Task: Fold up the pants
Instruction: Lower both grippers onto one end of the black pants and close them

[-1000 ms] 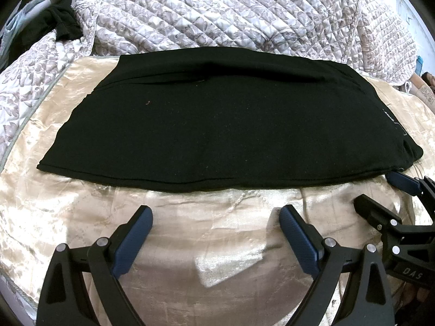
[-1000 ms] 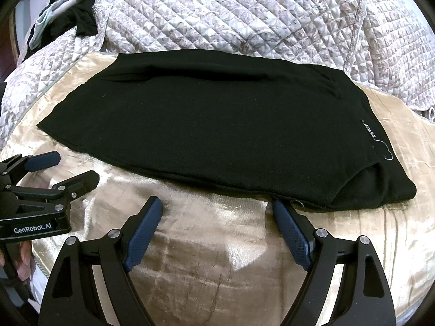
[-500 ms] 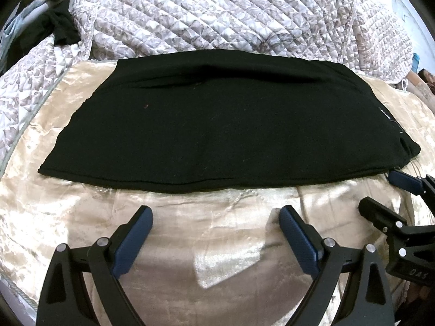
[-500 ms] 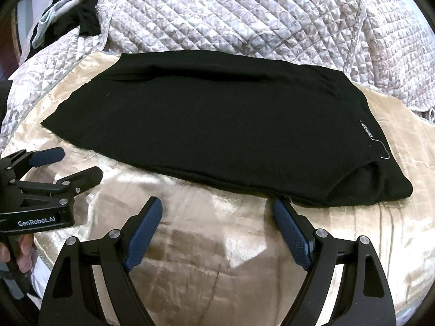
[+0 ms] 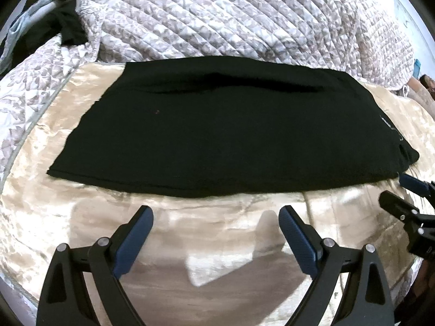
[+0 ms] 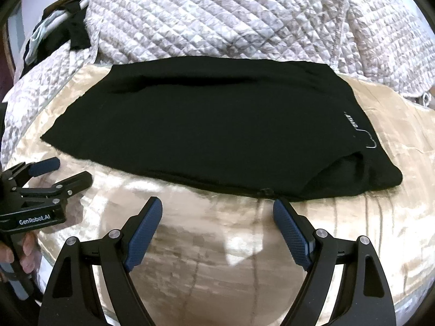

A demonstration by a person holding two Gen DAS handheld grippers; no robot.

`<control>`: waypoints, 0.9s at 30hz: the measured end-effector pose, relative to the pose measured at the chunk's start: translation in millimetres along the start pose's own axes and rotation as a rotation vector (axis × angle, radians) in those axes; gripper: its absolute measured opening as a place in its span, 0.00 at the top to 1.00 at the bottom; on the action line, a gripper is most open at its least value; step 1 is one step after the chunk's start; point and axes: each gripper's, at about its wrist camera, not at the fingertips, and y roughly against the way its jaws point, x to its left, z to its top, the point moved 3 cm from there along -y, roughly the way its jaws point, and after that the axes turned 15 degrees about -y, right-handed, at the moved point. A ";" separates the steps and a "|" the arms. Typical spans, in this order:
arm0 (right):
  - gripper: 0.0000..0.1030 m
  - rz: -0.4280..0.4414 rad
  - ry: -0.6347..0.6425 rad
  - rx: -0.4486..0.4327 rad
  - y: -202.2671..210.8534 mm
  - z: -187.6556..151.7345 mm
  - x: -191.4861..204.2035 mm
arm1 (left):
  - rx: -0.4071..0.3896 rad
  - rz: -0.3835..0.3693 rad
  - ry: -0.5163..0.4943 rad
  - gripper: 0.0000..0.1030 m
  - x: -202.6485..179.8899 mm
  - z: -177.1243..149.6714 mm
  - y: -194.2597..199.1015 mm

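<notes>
Black knit fabric identifies the folded pants (image 5: pixel 217 135), which lie flat as a wide panel on the shiny beige satin sheet (image 5: pixel 190 231) of the bed, with the grey-and-white quilted blanket (image 5: pixel 231 19) bunched along the far side. A small white logo (image 6: pixel 350 118) marks the right end of the pants. The left gripper (image 5: pixel 216 216) hovers over the sheet just near of the pants' near edge, fingers (image 5: pixel 136 239) spread apart and empty. The right gripper (image 6: pixel 217 207) is positioned likewise, fingers (image 6: pixel 292 231) apart, holding nothing.
</notes>
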 end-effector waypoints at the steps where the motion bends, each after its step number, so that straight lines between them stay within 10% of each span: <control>1: 0.19 -0.003 -0.006 -0.003 1.5 0.9 -2.7 | -0.003 0.006 0.008 0.08 3.5 -0.3 0.9; 27: 0.19 0.091 -0.539 -0.052 -7.5 57.0 -119.7 | -0.017 0.008 0.397 0.08 109.8 -3.0 -31.9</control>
